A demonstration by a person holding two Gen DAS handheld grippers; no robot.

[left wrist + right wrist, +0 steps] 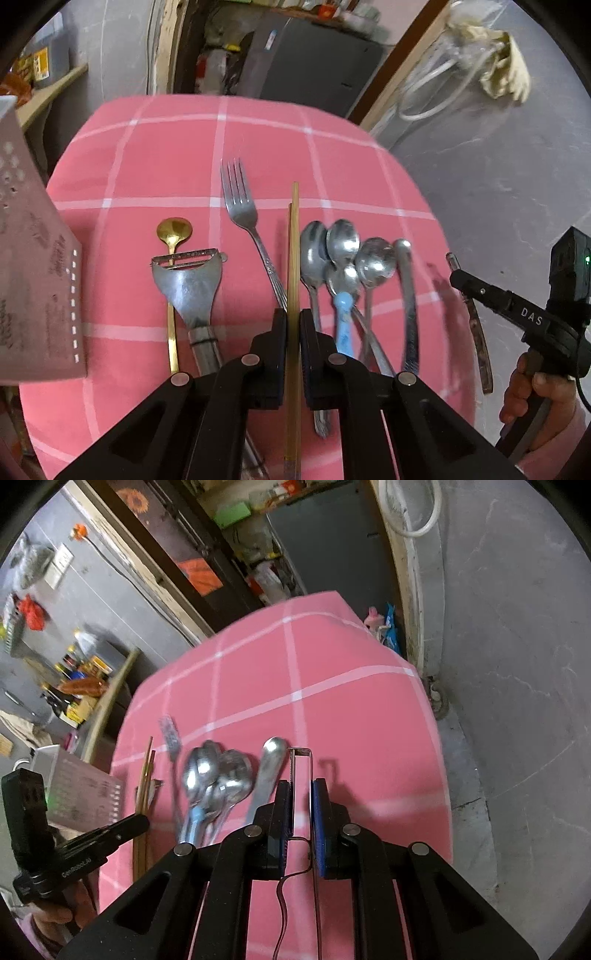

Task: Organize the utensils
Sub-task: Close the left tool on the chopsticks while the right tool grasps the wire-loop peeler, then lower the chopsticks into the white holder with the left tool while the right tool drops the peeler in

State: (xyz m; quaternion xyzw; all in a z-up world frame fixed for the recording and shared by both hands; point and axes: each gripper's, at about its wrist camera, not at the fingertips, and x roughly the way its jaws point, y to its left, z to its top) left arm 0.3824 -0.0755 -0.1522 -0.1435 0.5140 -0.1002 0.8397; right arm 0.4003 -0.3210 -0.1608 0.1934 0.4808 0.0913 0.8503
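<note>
My left gripper [293,317] is shut on a pair of wooden chopsticks [294,240] that run straight out between its fingers, above the pink checked tablecloth [166,147]. On the cloth lie a gold spoon [174,230], a steel peeler [192,280], a fork [240,206], a heap of steel spoons [343,240] with one blue handle [343,325], and a flat steel handle [406,295]. My right gripper [301,786] is shut on a thin wire-frame utensil [303,753] with a serrated edge. It holds this to the right of the spoons [207,771].
A pale perforated box [33,277] stands at the table's left edge. The table's right edge drops to grey concrete floor [517,701]. A person's hand [535,398] holds the right gripper's handle. Shelves and clutter stand beyond the far edge.
</note>
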